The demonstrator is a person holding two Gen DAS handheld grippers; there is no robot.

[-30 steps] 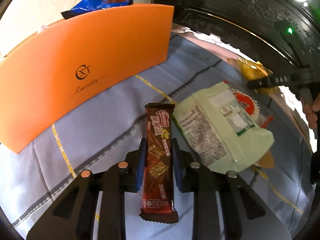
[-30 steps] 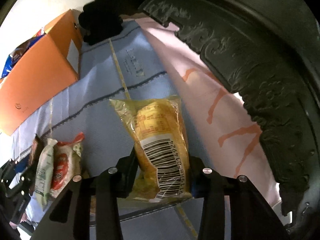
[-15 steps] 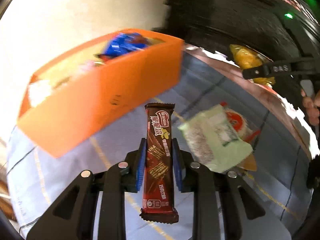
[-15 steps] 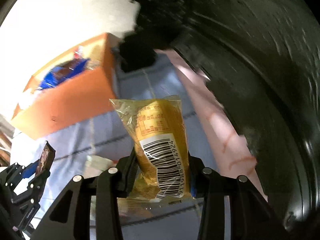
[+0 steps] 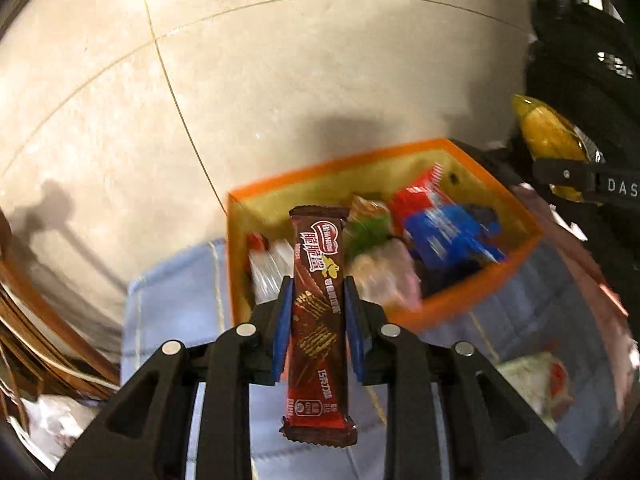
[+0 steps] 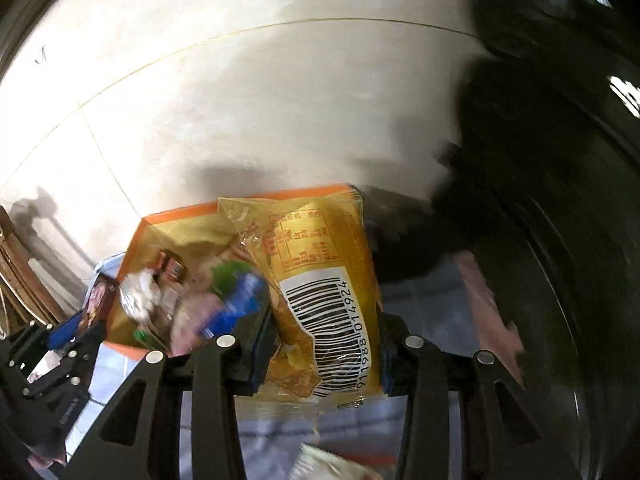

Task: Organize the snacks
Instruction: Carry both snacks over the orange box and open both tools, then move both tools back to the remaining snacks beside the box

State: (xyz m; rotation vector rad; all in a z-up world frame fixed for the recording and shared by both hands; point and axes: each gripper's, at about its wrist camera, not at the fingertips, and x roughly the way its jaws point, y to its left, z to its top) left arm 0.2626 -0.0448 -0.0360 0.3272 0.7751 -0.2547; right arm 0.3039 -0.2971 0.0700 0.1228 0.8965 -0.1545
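Note:
My left gripper (image 5: pixel 317 300) is shut on a brown chocolate wafer bar (image 5: pixel 317 312), held lengthwise just in front of and above the orange box (image 5: pixel 460 304). The box holds several snack packs in red, blue and green wrappers. My right gripper (image 6: pixel 324 320) is shut on a yellow snack packet (image 6: pixel 316 280) with a barcode, raised over the right end of the same orange box (image 6: pixel 176 214). In the left wrist view the yellow packet (image 5: pixel 550 140) and right gripper show at the right edge. The left gripper (image 6: pixel 60 340) shows at the lower left of the right wrist view.
The box stands on a light blue checked cloth (image 5: pixel 168 308). A pale green packet (image 5: pixel 532 380) with a red one lies on the cloth at lower right. Beige floor tiles (image 5: pixel 240 80) spread beyond the table. Dark carved furniture (image 6: pixel 560 200) rises on the right; wooden furniture (image 5: pixel 36 292) stands at left.
Both grippers have risen with their snacks and moved toward the orange box. Its open top with the snacks inside has come into view, and the cloth and green packet have dropped away.

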